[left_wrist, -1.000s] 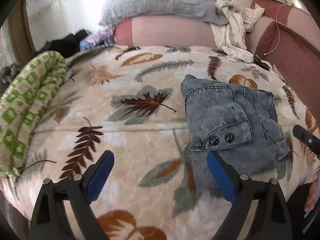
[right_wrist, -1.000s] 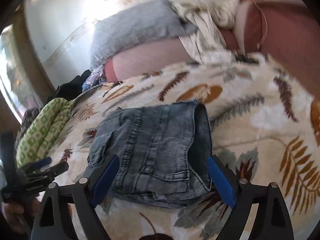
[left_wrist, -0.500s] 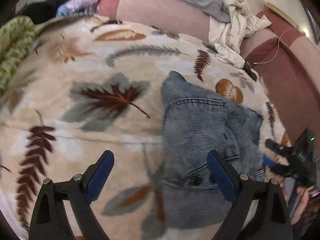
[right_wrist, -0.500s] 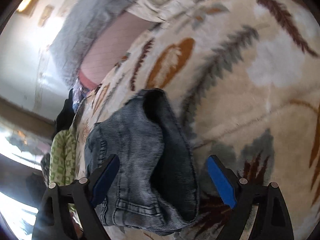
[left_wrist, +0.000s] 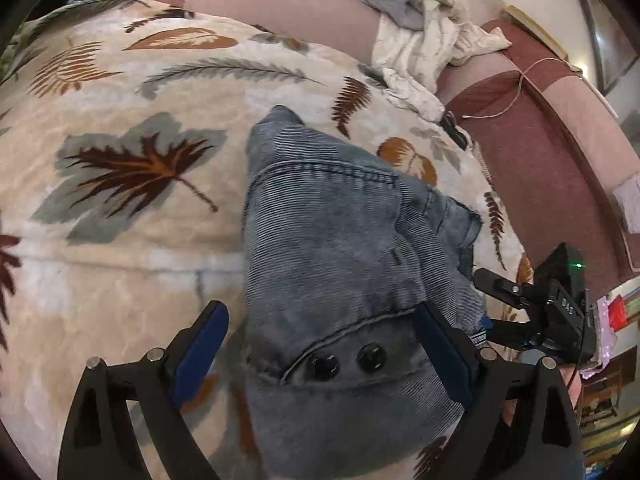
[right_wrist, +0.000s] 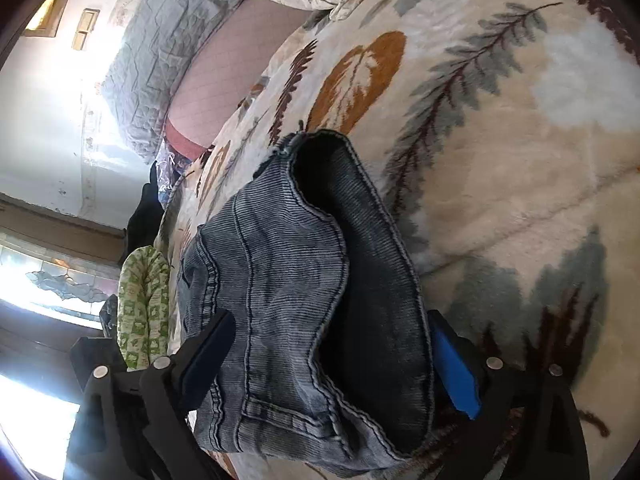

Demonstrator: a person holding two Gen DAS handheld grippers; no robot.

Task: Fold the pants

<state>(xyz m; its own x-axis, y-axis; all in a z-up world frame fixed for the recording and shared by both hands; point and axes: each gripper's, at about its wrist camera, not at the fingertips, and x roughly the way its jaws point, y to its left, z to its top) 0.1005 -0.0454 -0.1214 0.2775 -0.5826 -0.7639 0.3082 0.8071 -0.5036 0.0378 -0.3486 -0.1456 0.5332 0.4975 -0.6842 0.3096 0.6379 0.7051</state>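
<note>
Beige fleece blanket point(left_wrist: 120, 280) with a brown and grey leaf print covers the bed. Left wrist view, left to right: left gripper point(left_wrist: 320, 344) low over the blanket, jaws wide apart, blue pads on each finger; the folded pants point(left_wrist: 332, 248), grey-blue washed denim, lie bunched between the two fingers, two dark buttons point(left_wrist: 348, 360) near the lower hem. Pads do not press the cloth. Cream crumpled cloth point(left_wrist: 432, 40) lies at the blanket's far edge; maroon sofa arm point(left_wrist: 532, 140) beyond. Far right, the other tool shows at the pants' right edge.

Right wrist view, left to right: green-patterned cloth roll point(right_wrist: 144, 304) at the bed's edge, then the pants point(right_wrist: 280, 280), an open leg hole facing up. Right gripper point(right_wrist: 332, 356) straddles the near end of the denim, jaws opening, cloth between them but not pinched.
</note>
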